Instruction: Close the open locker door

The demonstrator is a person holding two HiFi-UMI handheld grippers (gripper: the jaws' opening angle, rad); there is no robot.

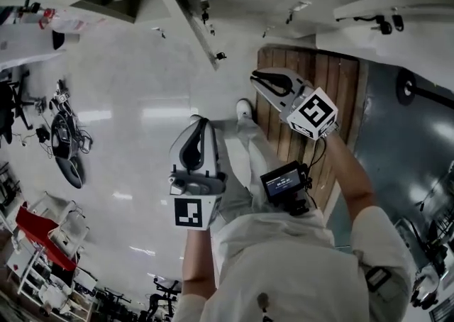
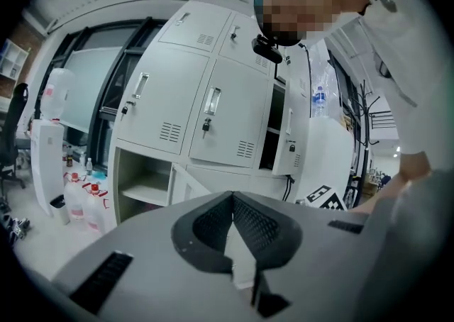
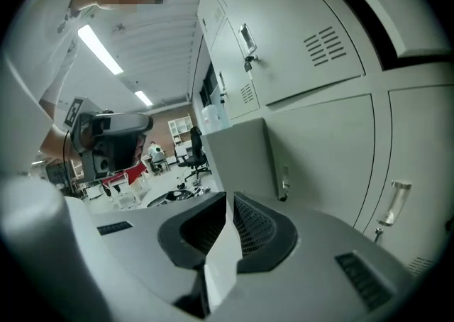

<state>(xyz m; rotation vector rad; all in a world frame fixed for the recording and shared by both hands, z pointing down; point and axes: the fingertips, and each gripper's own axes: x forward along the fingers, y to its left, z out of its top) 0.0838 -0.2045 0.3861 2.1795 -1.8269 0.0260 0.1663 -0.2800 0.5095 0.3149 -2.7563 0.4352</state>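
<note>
**Grippers.** Left gripper [image 2: 231, 197]: jaws together, tips meeting, nothing between them. Right gripper [image 3: 228, 197]: the same, closed and empty.

**Position.** The locker door [image 3: 245, 164] stands swung out from the bank of lockers [image 3: 312, 51]. It is just ahead of the right gripper and a little to its left. Neither gripper touches it.

**Handling (judged).**
- The door looks like thin painted sheet metal, so it should be light, stiff and free on its hinges.
- The smooth paint would be slippery to pinch, and no grip seems needed.
- The best contact looks like a push with closed tips on the flat face, out near the free edge and away from the hinges.
- A hard shove may make it bounce off the frame. A steady push until it seats looks safer.

**Views compared.**
- Right gripper view:
  - It shows the door close up, with a small metal fitting [image 3: 284, 183] at its right edge. I cannot tell whether that is the hinge side or the latch side.
  - The left gripper shows off to the left.
  - The compartment behind the door is not visible.
- Left gripper view:
  - It shows the whole locker front, with the door at the right and its dark compartment beside it.
  - Only here do I see an open bottom compartment [image 2: 142, 179] on the left and water bottles [image 2: 78, 198] on the floor.
- Head view:
  - From above, the door is a thin line sticking out of the lockers, with both grippers short of it.
  - A wooden board [image 1: 340, 101] lies on the floor under the right gripper.
  - The jaw gap cannot be read in this view.
</note>
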